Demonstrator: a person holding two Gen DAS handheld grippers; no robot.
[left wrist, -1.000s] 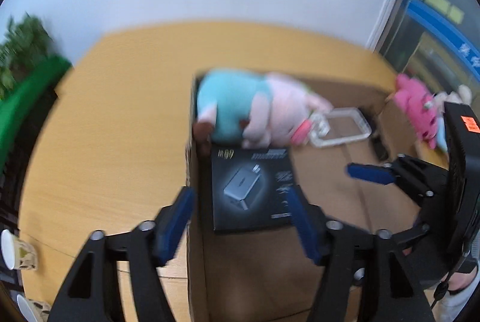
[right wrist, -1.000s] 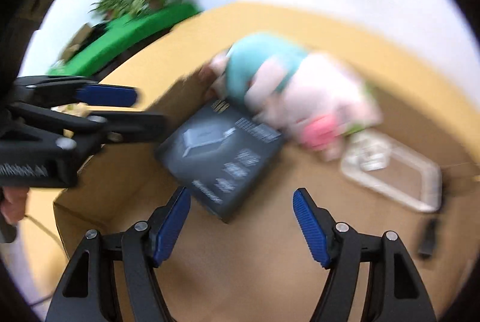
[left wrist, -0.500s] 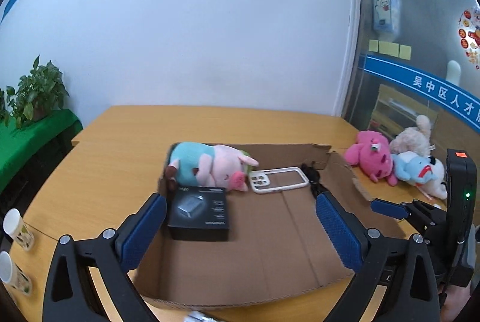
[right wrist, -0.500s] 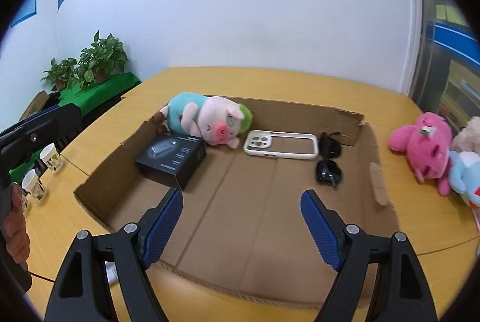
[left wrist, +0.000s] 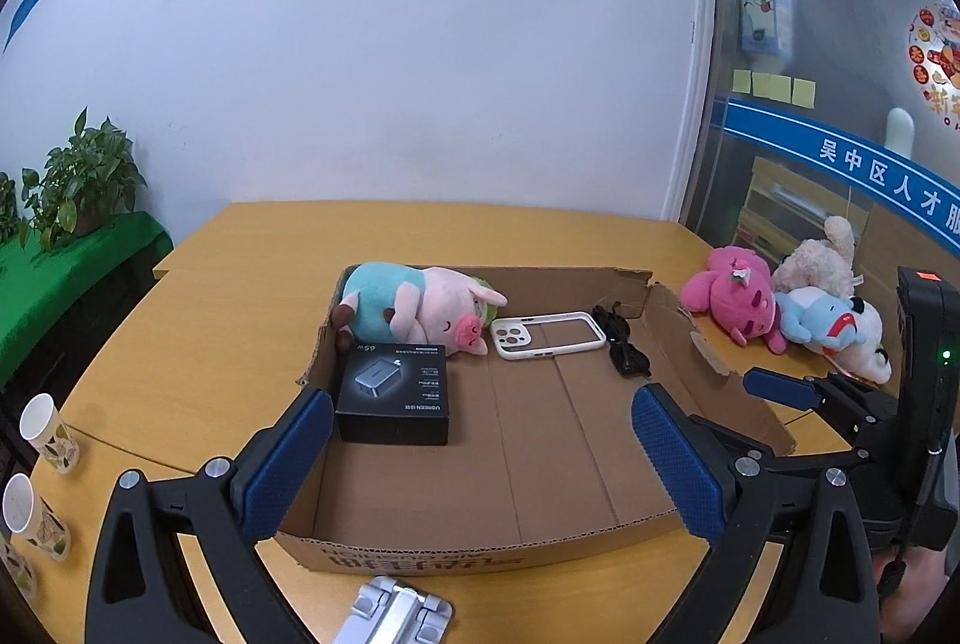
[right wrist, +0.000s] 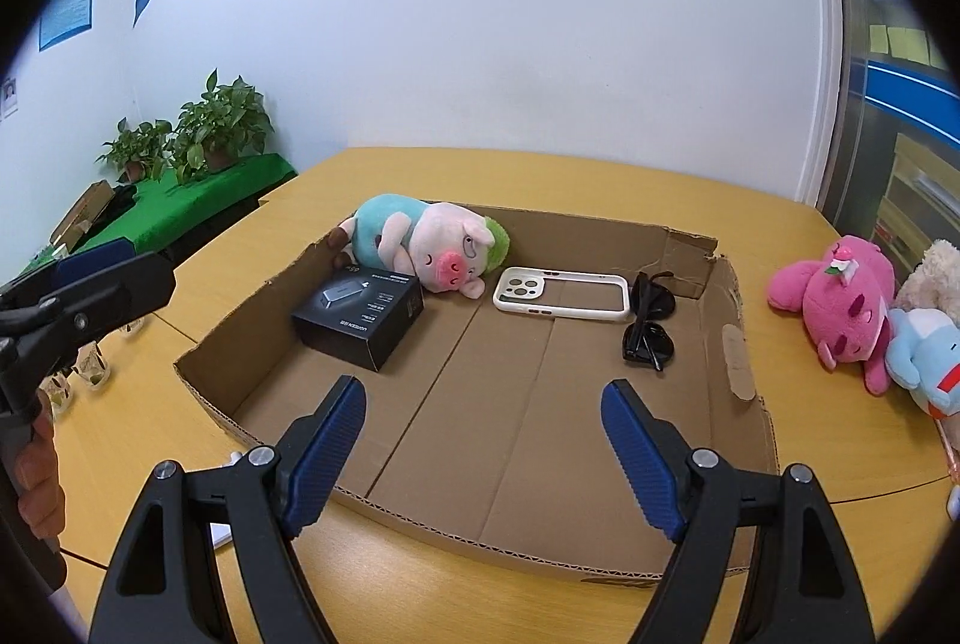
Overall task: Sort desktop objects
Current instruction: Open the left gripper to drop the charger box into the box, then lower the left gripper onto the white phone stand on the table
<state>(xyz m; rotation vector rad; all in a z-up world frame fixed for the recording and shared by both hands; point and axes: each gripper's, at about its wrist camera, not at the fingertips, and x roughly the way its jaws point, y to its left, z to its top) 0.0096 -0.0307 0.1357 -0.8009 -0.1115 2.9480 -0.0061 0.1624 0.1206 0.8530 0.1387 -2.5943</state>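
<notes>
Paper cups (left wrist: 48, 440) left of cardboard tray (left wrist: 600, 518)

Both wrist views look obliquely down from the near edge, sharing the cardboard tray (left wrist: 480, 554) (right wrist: 738, 344).

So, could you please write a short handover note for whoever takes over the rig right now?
Left gripper: open, holding nothing.
Right gripper: open, holding nothing.
In the cardboard tray: pig plush, black charger box, white phone case, sunglasses.
Still on the table: pink plush, blue plush and cream plush right of the tray, and a silver metal stand at its near edge.
Left to do: probably those, if they belong in the tray.
</notes>
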